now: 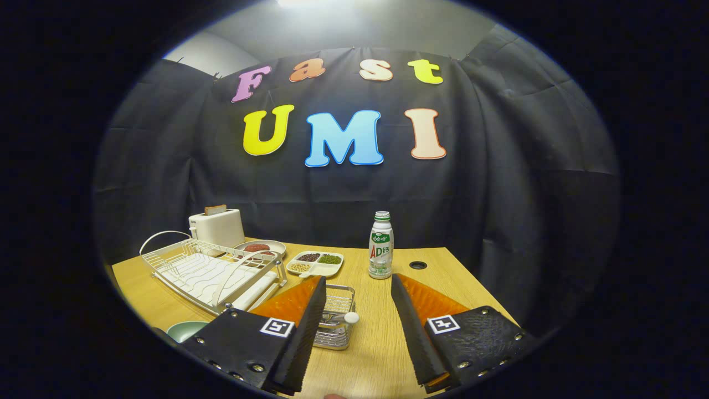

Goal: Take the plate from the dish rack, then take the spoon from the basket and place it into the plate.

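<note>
So the gripper (357, 288) hung with its jaws released and empty over the wooden counter (376, 354), the white-handled spoon (340, 318) lay in the wire basket (335, 318) just ahead, looking light, stiff and slippery, best pinched across its handle.

Worktop (382, 354) is light woodgrain, dish rack (213, 271) and toaster (217, 227) behind it both cream-white. Gripper (357, 288) is black with orange fingers and black-and-white square tags. Beside the rack: pale green plate (185, 330), silvery wire basket (335, 321), white bottle (381, 246) with green label.
</note>
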The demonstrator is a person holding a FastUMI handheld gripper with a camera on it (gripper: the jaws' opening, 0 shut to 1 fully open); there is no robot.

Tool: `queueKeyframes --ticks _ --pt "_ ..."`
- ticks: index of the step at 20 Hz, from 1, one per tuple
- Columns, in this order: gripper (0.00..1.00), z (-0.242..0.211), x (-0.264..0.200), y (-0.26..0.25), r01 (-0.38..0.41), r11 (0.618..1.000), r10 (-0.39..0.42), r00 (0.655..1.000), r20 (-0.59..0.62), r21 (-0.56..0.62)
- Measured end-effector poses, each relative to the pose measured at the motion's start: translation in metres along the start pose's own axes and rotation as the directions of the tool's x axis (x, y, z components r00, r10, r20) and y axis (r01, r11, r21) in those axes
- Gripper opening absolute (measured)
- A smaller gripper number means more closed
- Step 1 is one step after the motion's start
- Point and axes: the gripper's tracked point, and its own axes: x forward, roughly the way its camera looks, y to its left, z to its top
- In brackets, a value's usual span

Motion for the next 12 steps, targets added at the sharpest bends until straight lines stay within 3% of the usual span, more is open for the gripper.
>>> queueKeyframes --ticks 7,10,12 --pt "0.70 -0.022 0.032 0.001 0.004 1.000 -0.004 1.000 -0.002 0.018" --pt "0.51 -0.022 0.033 0.003 0.009 1.000 -0.009 1.000 -0.014 -0.003" --pt "0.25 -0.031 0.044 0.011 -0.024 1.000 0.024 0.999 -0.032 -0.001"
